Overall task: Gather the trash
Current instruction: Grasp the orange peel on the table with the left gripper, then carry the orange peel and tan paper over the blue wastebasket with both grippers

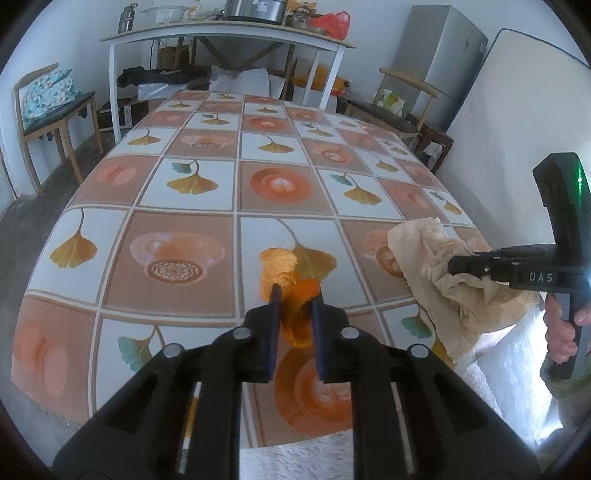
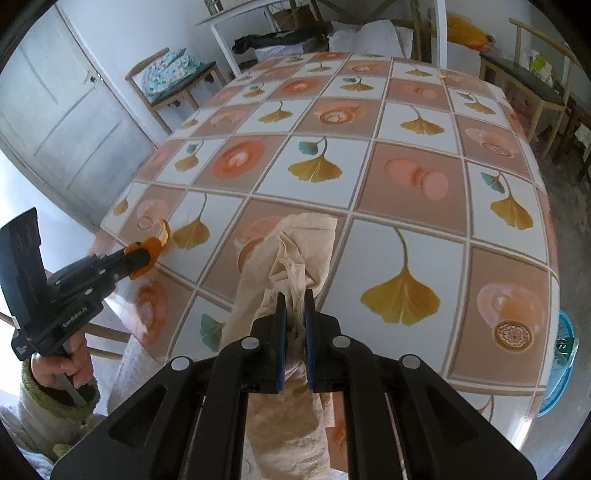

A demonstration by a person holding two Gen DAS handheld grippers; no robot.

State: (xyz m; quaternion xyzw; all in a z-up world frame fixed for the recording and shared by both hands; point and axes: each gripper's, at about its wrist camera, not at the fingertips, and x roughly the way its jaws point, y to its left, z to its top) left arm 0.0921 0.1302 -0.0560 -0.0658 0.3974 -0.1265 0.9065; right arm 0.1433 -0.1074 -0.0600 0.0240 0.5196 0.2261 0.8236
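Item one: we are pinching an orange peel [image 1: 295, 314] in the left gripper [image 1: 295, 295], jaws narrow, at the near edge of the patterned tablecloth [image 1: 207, 184]. Item two: we are clamping a crumpled beige paper towel [image 2: 291, 258] in the right gripper [image 2: 295, 299], just beyond. Farther off: a chair [image 1: 51, 110] and white side table [image 1: 221, 33] are standing.

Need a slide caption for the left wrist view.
Left tongs pinch orange peel on the patterned table; right tongs hold crumpled paper.
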